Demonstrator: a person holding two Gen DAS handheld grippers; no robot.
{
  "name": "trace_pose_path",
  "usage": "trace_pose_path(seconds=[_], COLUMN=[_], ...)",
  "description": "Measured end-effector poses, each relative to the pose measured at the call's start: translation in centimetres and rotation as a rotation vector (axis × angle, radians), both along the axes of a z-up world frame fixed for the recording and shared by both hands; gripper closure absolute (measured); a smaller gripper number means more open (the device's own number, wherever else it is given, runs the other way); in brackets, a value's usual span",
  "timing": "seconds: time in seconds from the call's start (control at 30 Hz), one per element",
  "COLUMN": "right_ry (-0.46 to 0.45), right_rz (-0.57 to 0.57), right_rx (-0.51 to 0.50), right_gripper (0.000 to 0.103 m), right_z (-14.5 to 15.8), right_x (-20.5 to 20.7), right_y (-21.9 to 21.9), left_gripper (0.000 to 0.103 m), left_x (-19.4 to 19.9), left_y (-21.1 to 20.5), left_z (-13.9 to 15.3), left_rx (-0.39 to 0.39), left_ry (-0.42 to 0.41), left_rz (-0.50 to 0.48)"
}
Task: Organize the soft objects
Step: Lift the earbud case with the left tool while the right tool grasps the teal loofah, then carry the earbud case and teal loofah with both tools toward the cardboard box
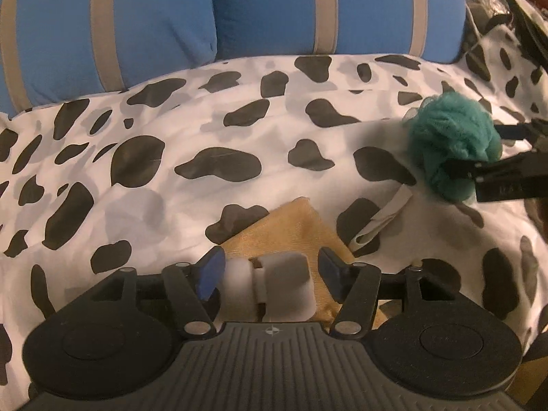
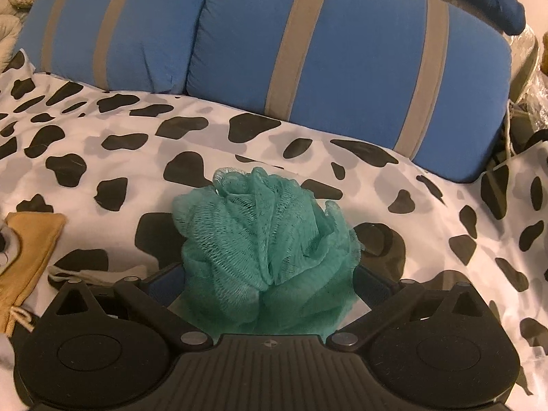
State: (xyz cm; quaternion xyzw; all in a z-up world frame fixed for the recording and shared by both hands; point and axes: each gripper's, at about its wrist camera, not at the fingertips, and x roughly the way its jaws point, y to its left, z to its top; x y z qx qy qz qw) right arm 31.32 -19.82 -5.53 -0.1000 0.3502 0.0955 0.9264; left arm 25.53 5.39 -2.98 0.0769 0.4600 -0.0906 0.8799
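Right gripper [image 2: 270,284] w/ jaws clamped on green mesh loofah [image 2: 267,253], held just above cow-print bedspread [image 2: 137,157]. Left gripper [image 1: 270,274] jaws partly open, pads not pressing white rolled item [image 1: 274,284] btwn them, over tan cloth pouch [image 1: 294,226]

A bed covered by a white sheet [image 1: 191,205] with black and grey cow-like patches carries everything. Two blue pillows [image 2: 342,68] with grey stripes lie side by side along its far edge. Nearer the cameras a yellow cloth pouch [image 1: 294,226] lies flat on the sheet, with a white rolled object [image 1: 274,284] on top of it and a pale drawstring [image 1: 380,219] trailing just beside.
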Motion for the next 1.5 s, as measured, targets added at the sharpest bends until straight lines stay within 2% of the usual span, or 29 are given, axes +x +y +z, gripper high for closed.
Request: trace_pose_path(seconds=[0.17, 0.37, 0.4, 0.47, 0.53, 0.7, 0.87, 0.93, 1.0, 1.07, 1.13, 1.2, 1.23, 1.3, 1.33, 1.37, 1.5], right_ry=[0.021, 0.078, 0.075, 0.065, 0.050, 0.018, 0.016, 0.031, 0.035, 0.042, 0.060, 0.072, 0.075, 0.080, 0.077, 0.072, 0.021], right_rz=[0.009, -0.012, -0.017, -0.026, -0.037, -0.064, -0.041, -0.028, -0.030, -0.034, -0.041, -0.038, -0.033, -0.031, -0.035, -0.040, -0.061], right_rx=[-0.027, -0.019, -0.016, -0.005, 0.009, 0.048, 0.050, 0.044, 0.030, 0.028, 0.030, 0.024, 0.018, 0.016, 0.021, 0.027, 0.055], right_gripper=[0.001, 0.028, 0.034, 0.040, 0.046, 0.063, 0.066, 0.066, 0.066, 0.066, 0.066, 0.065, 0.066, 0.068, 0.069, 0.070, 0.074], right_z=[-0.7, -1.3, -1.2, -0.9, -0.5, 0.8, 1.5, 1.3, 1.2, 1.2, 1.1, 0.9, 0.9, 0.9, 1.0, 1.2, 2.6], right_x=[0.8, 1.0, 0.9, 0.7, 0.4, -0.3, -1.3, -1.5, -1.6, -1.5, -1.2, -1.1, -1.1, -1.1, -1.2, -1.2, -2.0], right_y=[0.5, 0.4, 0.3, 0.1, -0.3, -1.4, -1.3, -1.1, -1.1, -1.2, -1.3, -1.1, -1.0, -0.9, -1.0, -1.1, -2.0], left_gripper=[0.044, 0.045, 0.052, 0.057, 0.079, 0.089, 0.091, 0.086, 0.075, 0.074, 0.070, 0.057, 0.056, 0.060, 0.069, 0.081, 0.082], left_x=[0.0, -0.3, -0.4, -0.8, -1.3, -2.4, -2.1, -1.7, -1.3, -0.8, -0.9, -0.7, -0.5, 0.1, 0.4, 0.5, -0.2], left_y=[-0.8, -2.1, -2.2, -2.4, -2.5, -2.7, -2.2, -1.9, -1.6, -1.5, -1.9, -2.2, -2.1, -1.4, -0.9, -0.7, -0.1], left_z=[-1.0, -2.4, -2.4, -2.1, -1.6, -1.0, -1.3, -1.5, -1.8, -2.3, -2.6, -3.2, -3.4, -3.2, -3.0, -2.7, -1.4], left_rx=[0.062, 0.160, 0.167, 0.176, 0.168, 0.190, 0.143, 0.131, 0.123, 0.119, 0.150, 0.191, 0.195, 0.142, 0.111, 0.117, 0.076], left_ry=[0.008, 0.002, -0.004, -0.017, -0.036, -0.080, -0.053, -0.060, -0.047, -0.027, -0.039, -0.037, -0.032, -0.003, 0.010, 0.007, -0.031], left_rz=[-0.057, -0.137, -0.151, -0.163, -0.184, -0.199, -0.201, -0.184, -0.161, -0.153, -0.157, -0.152, -0.142, -0.101, -0.069, -0.047, -0.016])
